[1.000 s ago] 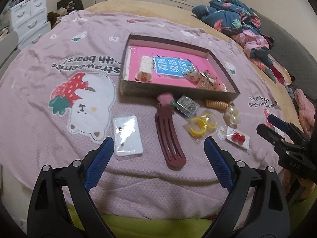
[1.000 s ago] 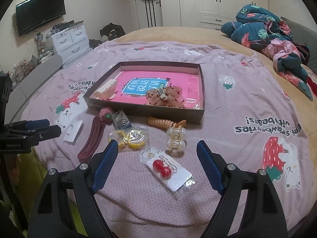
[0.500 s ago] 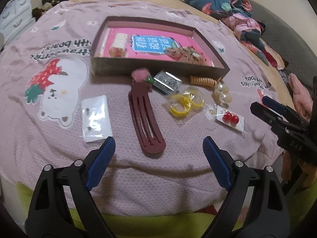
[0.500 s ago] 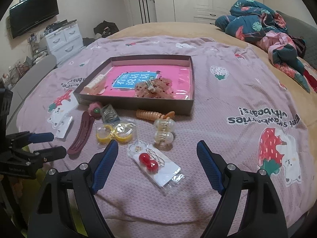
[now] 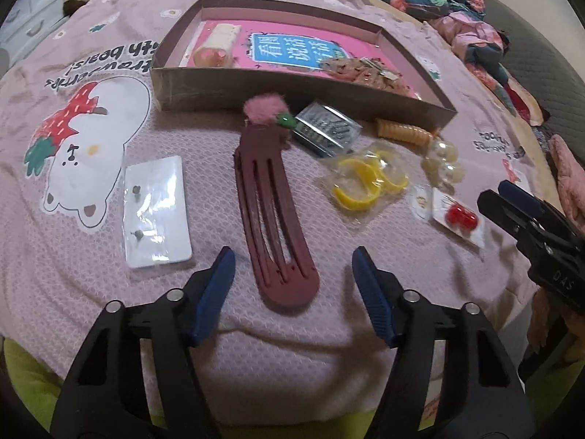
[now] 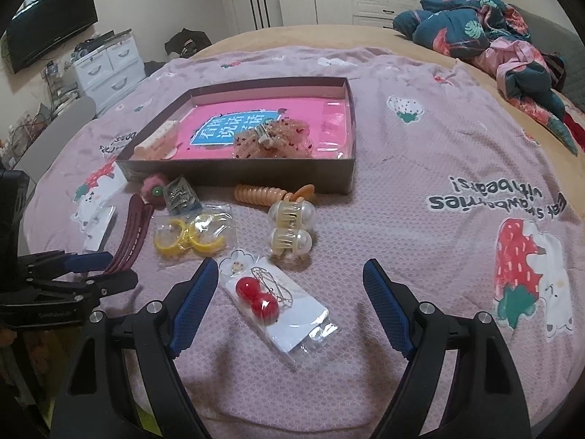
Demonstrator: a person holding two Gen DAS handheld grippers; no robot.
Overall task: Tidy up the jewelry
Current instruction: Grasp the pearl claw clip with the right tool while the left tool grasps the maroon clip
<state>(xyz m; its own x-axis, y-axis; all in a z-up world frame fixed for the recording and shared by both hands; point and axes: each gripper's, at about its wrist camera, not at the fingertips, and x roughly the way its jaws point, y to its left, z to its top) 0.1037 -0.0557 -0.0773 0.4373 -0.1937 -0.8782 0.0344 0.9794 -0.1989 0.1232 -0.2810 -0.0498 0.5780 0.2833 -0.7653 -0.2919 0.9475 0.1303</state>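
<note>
Left wrist view shows the left gripper (image 5: 292,278) spread wide and empty, low over the bed (image 5: 329,347), with the near rounded end of the dark red hair clip (image 5: 272,216) lying between its blue fingers (image 5: 215,289) but touching neither. The clip lies lengthwise, pointing toward the shallow box (image 5: 292,89), so the gripper is probably lined up to close across its narrow width.

Taking that box as the landmark: it sits open-topped on the pink blanket and already holds a cream clip (image 5: 219,42) and a pinkish sparkly piece (image 5: 365,69), which suggests it is the collecting place. Everything else lies just in front of its near wall: a pink pompom (image 5: 261,109) at the far end of the dark red hair clip, a small clear case (image 5: 327,130), an orange coil tie (image 5: 402,131), a bag of yellow hoops (image 5: 365,183), two pearl claw clips (image 5: 442,164), a card of studs (image 5: 155,212) toward the left.

Right wrist view has the right gripper (image 6: 290,303) likewise released and holding nothing, hovering over the packet with red cherries (image 6: 278,307), farthest from the box's front. The packet lies between the fingers, nearer the left one, not yet touched. Both look poised to pick up.
</note>
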